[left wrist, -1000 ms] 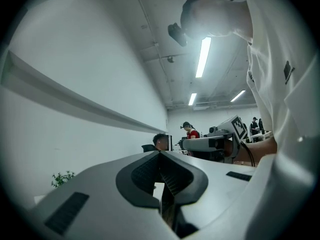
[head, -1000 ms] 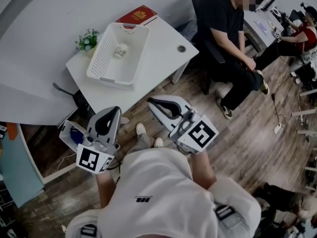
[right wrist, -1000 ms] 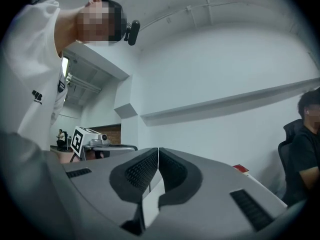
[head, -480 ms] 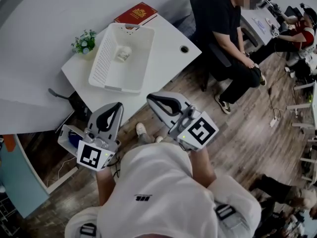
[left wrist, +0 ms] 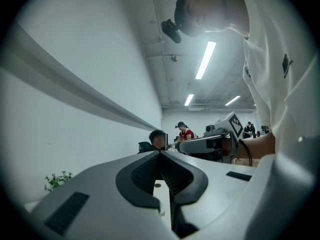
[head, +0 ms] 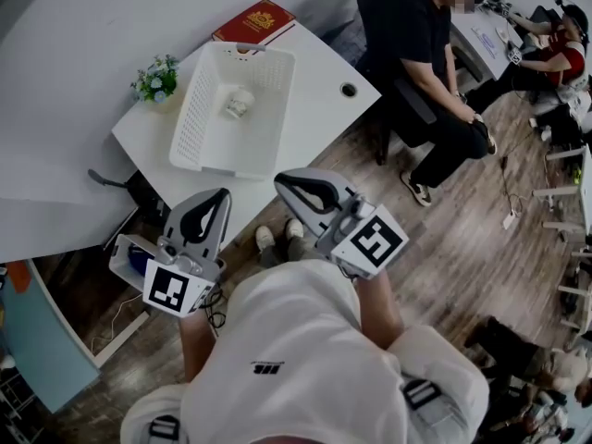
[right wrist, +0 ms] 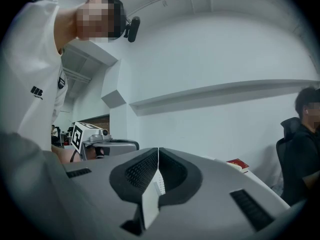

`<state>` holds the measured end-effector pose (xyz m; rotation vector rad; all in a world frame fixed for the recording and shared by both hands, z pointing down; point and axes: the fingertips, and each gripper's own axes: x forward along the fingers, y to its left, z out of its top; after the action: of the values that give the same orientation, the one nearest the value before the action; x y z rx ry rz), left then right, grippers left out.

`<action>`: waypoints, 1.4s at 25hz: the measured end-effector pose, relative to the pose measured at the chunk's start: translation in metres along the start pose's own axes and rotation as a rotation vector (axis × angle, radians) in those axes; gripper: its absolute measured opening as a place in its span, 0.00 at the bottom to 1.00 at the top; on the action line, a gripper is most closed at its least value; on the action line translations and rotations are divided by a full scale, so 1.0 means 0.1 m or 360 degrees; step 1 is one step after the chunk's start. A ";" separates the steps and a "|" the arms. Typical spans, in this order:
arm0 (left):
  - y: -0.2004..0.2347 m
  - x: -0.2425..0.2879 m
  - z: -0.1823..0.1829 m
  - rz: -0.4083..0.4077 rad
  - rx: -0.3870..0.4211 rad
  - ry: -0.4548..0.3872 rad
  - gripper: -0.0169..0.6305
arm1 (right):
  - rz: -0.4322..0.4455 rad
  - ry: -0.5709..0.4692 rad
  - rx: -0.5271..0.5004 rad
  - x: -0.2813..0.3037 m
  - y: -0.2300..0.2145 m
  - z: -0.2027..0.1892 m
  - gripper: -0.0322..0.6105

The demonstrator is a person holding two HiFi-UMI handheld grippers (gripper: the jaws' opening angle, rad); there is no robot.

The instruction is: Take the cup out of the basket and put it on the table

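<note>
A small pale cup (head: 239,103) lies in the far half of a white perforated basket (head: 197,158), which stands on the white table (head: 314,91). Both grippers are held short of the table's near edge, over the wooden floor, and point level toward it. My left gripper (head: 222,194) is shut and empty; in the left gripper view its jaws (left wrist: 160,152) meet at the tips. My right gripper (head: 281,180) is also shut with nothing in it, and its jaws (right wrist: 158,149) are closed edge to edge. Neither gripper touches the basket or the cup.
A red book (head: 257,21) lies at the table's far edge and a small potted plant (head: 157,77) at its left corner. A cable hole (head: 348,90) is near the right corner. A person in black (head: 421,44) sits on a chair right of the table.
Both grippers have come nearer to the table's near edge. The basket and cup have not moved on the table. Both grippers have stayed shut.
</note>
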<state>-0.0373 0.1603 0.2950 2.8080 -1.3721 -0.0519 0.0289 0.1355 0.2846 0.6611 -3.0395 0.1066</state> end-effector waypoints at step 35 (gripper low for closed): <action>0.82 0.75 -0.11 0.0244 0.0007 0.0061 0.04 | 0.0257 0.0109 -0.0015 0.71 -1.13 -0.19 0.07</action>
<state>-0.0558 0.0509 0.3066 2.6826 -1.5746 0.0070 0.0115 0.0054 0.3134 0.4014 -3.0205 0.1155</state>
